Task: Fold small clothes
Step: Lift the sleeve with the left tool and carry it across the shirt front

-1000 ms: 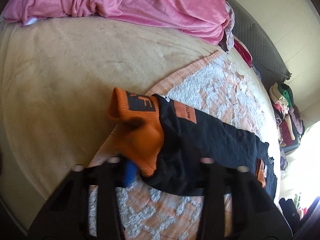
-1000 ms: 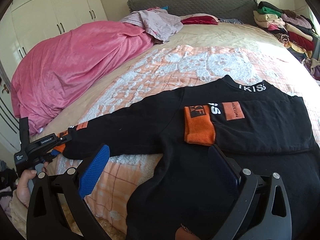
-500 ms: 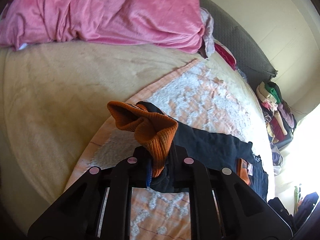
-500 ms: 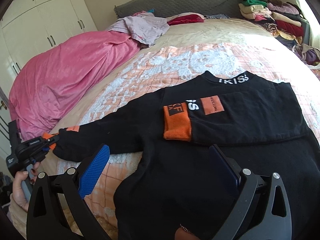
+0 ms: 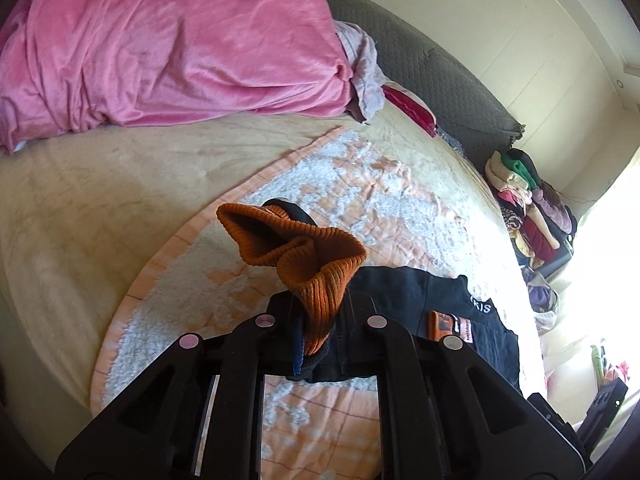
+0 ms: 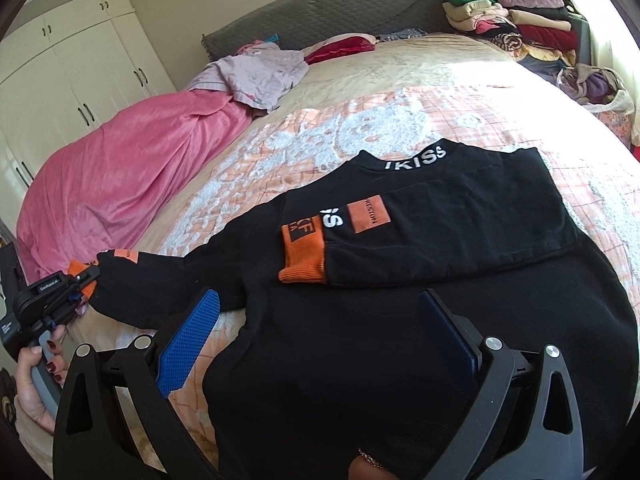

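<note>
A black sweatshirt [image 6: 400, 320] with orange cuffs lies on the patterned blanket [image 6: 360, 128]. One sleeve is folded across its chest, its orange cuff [image 6: 304, 252] lying flat. My left gripper [image 5: 316, 320] is shut on the other sleeve's orange cuff [image 5: 296, 248], which bunches up above the pads, lifted off the bed. In the right wrist view the left gripper [image 6: 80, 280] holds that cuff at the far left, with a hand [image 6: 36, 376] on its handle. My right gripper [image 6: 320, 332] hovers open over the sweatshirt's lower body, nothing between its blue pads [image 6: 188, 340].
A pink duvet [image 5: 160, 40] is heaped along one side of the bed. A grey headboard [image 6: 320, 12], a lilac garment [image 6: 260, 72] and a stack of folded clothes [image 6: 516, 20] lie at the far end. White wardrobe doors [image 6: 60, 80] stand beyond the duvet.
The left gripper closed on the orange cuff and raised it off the blanket. The right gripper slid sideways over the sweatshirt, still open.
</note>
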`<action>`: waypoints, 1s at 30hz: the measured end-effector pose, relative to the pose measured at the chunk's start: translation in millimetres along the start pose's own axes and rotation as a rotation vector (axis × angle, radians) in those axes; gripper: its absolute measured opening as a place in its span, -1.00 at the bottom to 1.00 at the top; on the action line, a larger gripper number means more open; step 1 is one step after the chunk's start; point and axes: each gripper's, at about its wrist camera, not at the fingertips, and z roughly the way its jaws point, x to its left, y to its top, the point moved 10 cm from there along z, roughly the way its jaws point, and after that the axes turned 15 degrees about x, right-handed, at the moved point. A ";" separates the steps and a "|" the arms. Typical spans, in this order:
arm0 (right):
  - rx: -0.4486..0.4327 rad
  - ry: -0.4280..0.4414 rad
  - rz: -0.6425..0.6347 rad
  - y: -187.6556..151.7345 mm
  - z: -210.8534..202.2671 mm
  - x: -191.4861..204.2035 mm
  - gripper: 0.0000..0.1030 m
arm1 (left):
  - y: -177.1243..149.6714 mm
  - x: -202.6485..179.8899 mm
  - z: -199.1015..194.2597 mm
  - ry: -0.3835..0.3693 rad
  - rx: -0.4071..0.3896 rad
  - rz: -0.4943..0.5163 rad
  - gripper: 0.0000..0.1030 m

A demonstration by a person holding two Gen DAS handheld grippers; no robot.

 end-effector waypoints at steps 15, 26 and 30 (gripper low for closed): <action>-0.046 -0.040 0.090 -5.4 -27.2 -47.9 0.91 | -16.0 -101.1 9.7 -0.057 0.018 0.171 -0.94; -0.084 -0.056 0.180 -10.9 -45.2 -94.6 0.91 | -53.2 -183.0 43.3 -0.098 0.098 0.339 -0.94; -0.098 -0.066 0.219 -13.3 -52.0 -114.2 0.91 | -67.6 -206.7 55.6 -0.105 0.125 0.392 -0.94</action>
